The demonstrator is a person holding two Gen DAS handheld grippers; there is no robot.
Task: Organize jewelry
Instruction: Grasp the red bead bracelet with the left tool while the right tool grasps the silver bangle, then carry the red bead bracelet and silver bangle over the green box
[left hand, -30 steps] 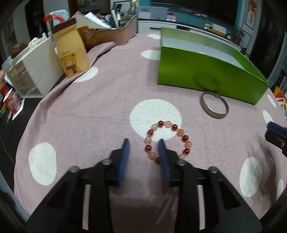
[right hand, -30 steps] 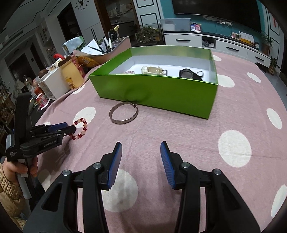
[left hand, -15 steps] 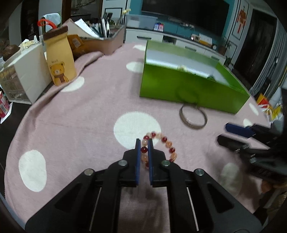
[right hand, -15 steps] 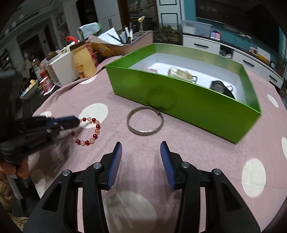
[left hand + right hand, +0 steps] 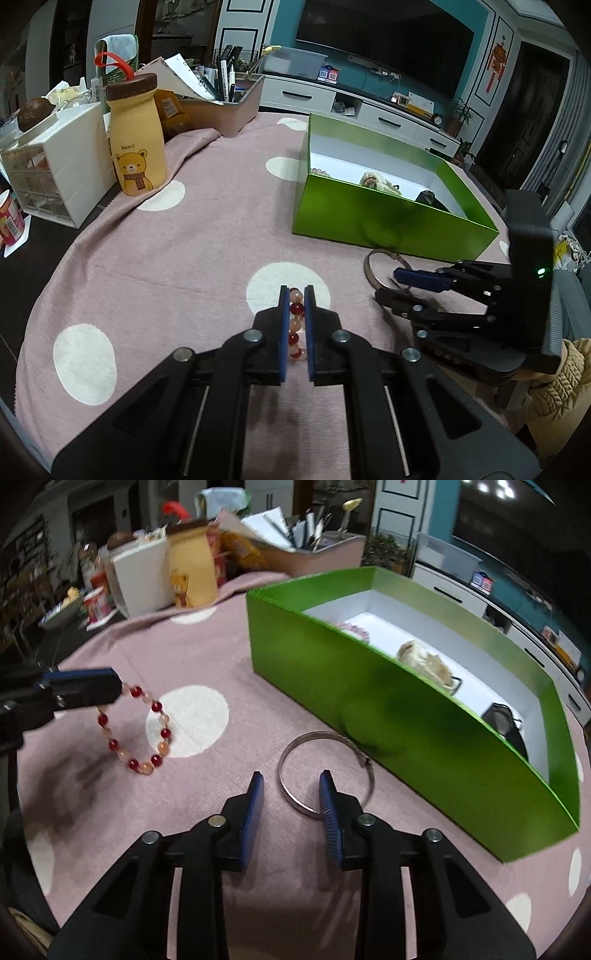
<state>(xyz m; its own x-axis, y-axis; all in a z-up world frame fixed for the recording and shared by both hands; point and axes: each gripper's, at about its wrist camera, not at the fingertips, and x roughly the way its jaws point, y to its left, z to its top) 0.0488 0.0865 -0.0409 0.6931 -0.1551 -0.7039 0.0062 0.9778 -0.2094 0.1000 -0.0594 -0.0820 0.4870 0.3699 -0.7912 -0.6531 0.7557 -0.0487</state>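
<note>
My left gripper [image 5: 295,291] is shut on a red and peach bead bracelet [image 5: 295,321], which hangs from it just above the cloth in the right wrist view [image 5: 135,731]. My right gripper [image 5: 290,781] is open, its fingers straddling the near rim of a silver metal bangle [image 5: 325,771] lying flat on the pink cloth; the bangle shows in the left wrist view [image 5: 380,262] too. Behind stands the green box [image 5: 406,716], holding a beaded piece, a pale ornament and a dark item.
The pink polka-dot cloth [image 5: 177,258] covers the round table. At the far left stand a yellow bear bottle [image 5: 135,140], a white drawer unit [image 5: 62,162] and a tray of pens [image 5: 225,107]. The table edge is near on my left.
My left gripper closed on the bead bracelet and lifted it off the cloth. My right gripper moved forward and left until its open fingers reached the silver bangle.
</note>
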